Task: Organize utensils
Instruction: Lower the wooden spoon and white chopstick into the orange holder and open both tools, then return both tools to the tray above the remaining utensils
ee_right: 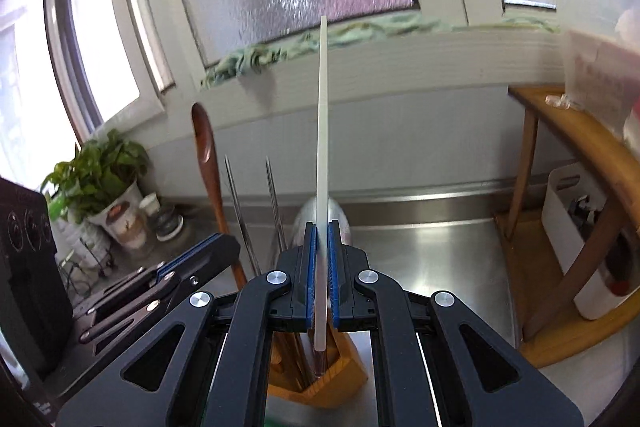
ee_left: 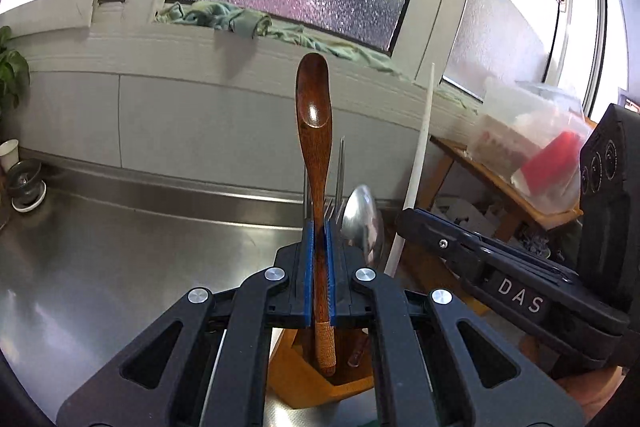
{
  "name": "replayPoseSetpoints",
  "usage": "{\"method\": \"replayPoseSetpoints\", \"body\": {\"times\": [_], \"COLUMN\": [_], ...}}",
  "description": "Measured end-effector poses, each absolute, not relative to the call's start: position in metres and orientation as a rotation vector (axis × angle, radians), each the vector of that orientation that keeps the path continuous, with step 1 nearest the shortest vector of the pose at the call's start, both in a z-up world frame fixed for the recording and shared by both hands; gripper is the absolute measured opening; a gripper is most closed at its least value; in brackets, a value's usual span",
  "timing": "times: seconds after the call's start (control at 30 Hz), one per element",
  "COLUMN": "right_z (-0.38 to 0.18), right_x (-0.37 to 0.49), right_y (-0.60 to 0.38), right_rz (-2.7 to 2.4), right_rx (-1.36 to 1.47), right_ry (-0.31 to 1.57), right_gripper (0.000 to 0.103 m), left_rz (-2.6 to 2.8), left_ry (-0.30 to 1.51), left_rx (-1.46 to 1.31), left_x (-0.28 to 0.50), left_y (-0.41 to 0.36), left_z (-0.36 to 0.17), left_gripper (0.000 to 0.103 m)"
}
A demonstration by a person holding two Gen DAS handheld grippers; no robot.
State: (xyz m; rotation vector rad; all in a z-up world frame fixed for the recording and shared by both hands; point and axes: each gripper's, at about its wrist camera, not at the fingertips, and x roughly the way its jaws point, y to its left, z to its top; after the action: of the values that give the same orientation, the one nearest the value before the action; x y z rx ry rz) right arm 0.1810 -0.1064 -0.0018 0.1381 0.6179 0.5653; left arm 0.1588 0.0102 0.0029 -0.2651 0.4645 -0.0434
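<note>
My left gripper (ee_left: 319,227) is shut on a brown wooden spoon (ee_left: 314,131), held upright with the bowl up and its wrapped handle end just above the wooden utensil holder (ee_left: 296,375). My right gripper (ee_right: 319,227) is shut on a white chopstick (ee_right: 323,131), upright, with its lower end over the same holder (ee_right: 336,383). The holder also contains a metal spoon (ee_left: 362,223), a fork and metal chopsticks (ee_right: 276,203). The wooden spoon (ee_right: 208,163) and the left gripper (ee_right: 224,247) show at left in the right wrist view.
The holder stands on a stainless steel counter (ee_left: 120,251) below a frosted window. A potted plant (ee_right: 100,179) and small jars are at the far left. A wooden rack (ee_right: 580,155) with a plastic container and a white caddy (ee_right: 572,227) stands at the right.
</note>
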Motion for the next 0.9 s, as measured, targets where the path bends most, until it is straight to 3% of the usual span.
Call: {"method": "replayPoseSetpoints", "body": {"times": [0.47,0.53,0.6,0.73,0.83,0.9], "right_z": [-0.039,-0.039,-0.036,-0.025,-0.013,-0.003], "right_x": [0.172,0.17,0.168,0.163,0.158,0.15], "right_y": [-0.107,-0.112,-0.117,-0.133,-0.148,-0.157], "right_rz": [0.591,0.581,0.577,0.557,0.544,0.547], "right_rx": [0.124,0.128,0.137,0.163,0.193,0.191], "right_ry": [0.728,0.726,0.725,0.703,0.693,0.684], "right_gripper": [0.009,0.01,0.011,0.028,0.035,0.046], "left_rz": [-0.095,-0.09,-0.087,-0.07,-0.057,-0.039], "left_ry": [0.542,0.547,0.54,0.515,0.502,0.506], "left_rx": [-0.239,-0.247,-0.256,-0.268,-0.264,-0.261], "left_x": [0.154,0.152,0.147,0.136,0.124,0.115], "left_y": [0.012,0.013,0.015,0.023,0.03,0.035], "left_z": [-0.035,-0.035,-0.031,-0.019,-0.006,0.001], "left_gripper": [0.005,0.012,0.025,0.036,0.042,0.055]}}
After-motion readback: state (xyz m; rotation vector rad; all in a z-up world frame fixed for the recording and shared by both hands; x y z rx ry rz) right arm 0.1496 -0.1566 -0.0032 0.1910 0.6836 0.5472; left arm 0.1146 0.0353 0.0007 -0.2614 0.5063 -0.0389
